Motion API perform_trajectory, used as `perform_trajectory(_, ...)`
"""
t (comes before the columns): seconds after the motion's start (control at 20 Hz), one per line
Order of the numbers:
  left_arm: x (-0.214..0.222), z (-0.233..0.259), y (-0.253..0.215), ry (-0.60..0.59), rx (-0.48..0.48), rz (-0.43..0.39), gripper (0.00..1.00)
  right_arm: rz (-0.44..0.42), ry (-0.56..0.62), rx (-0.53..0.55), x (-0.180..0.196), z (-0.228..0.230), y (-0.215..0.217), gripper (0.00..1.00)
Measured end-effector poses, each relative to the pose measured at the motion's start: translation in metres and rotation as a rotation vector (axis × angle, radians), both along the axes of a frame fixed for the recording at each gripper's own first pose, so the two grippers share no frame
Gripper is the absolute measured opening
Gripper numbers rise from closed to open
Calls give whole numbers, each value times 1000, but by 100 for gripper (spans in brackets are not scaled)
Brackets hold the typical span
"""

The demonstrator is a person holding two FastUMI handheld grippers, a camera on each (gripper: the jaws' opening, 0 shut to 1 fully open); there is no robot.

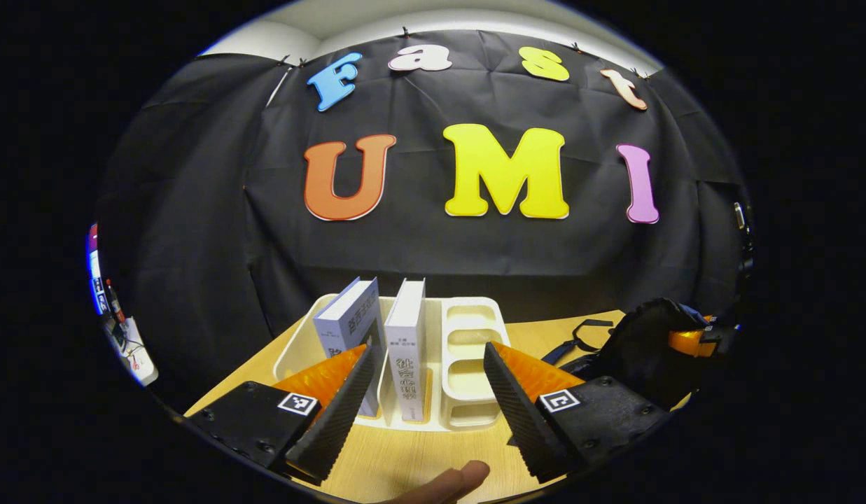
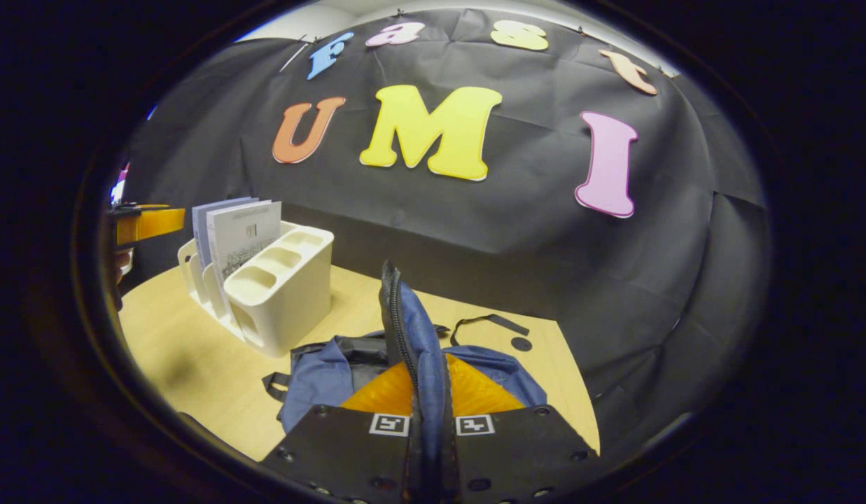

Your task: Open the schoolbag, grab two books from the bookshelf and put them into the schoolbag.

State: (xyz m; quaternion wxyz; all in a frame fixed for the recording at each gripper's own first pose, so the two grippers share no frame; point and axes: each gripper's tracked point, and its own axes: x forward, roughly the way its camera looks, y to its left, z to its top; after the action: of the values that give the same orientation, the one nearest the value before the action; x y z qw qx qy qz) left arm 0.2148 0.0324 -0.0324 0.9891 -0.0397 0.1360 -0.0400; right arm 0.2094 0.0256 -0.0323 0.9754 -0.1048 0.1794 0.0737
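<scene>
In the left gripper view, the left gripper is spread wide and holds nothing; it points straight at the bookshelf, a pale slotted rack standing on the wooden table. Two books stand upright in the rack: the left book leans slightly left, and the right book stands just beside it, spine facing the camera. The right book lies almost on the centre line between the open fingers, its long axis vertical, so an approach forward should bring the fingers to either side of its spine. A fingertip of the person's hand shows at the lower edge. The schoolbag lies to the right of the rack, with the other gripper at its far side. In the right gripper view, the right gripper is closed on a raised flap of the schoolbag, both fingers pressing the blue fabric along its zipper edge and holding it upright. The bag's body rests on the table beneath. The bookshelf stands to the left, well apart from this gripper, so the left gripper is the nearer one for taking a book.
</scene>
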Motion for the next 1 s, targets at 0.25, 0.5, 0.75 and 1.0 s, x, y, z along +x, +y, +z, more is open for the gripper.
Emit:
perform_trajectory(0.25, 49, 19, 1, 17, 59, -31, 98, 1, -25, 19, 3, 20, -25, 9)
perform_trajectory(0.5, 95, 24, 4, 92, 109, -37, 98, 9, -33, 57, 1, 25, -44, 9)
perform_trajectory(0.75, 135, 5, 13, 169, 228, -21, 97, 10, -38, 91, -3, 27, -58, 9)
perform_trajectory(1.0, 153, -21, 17, 265, 237, -9, 91, 39, -62, 62, -11, 23, -52, 9)
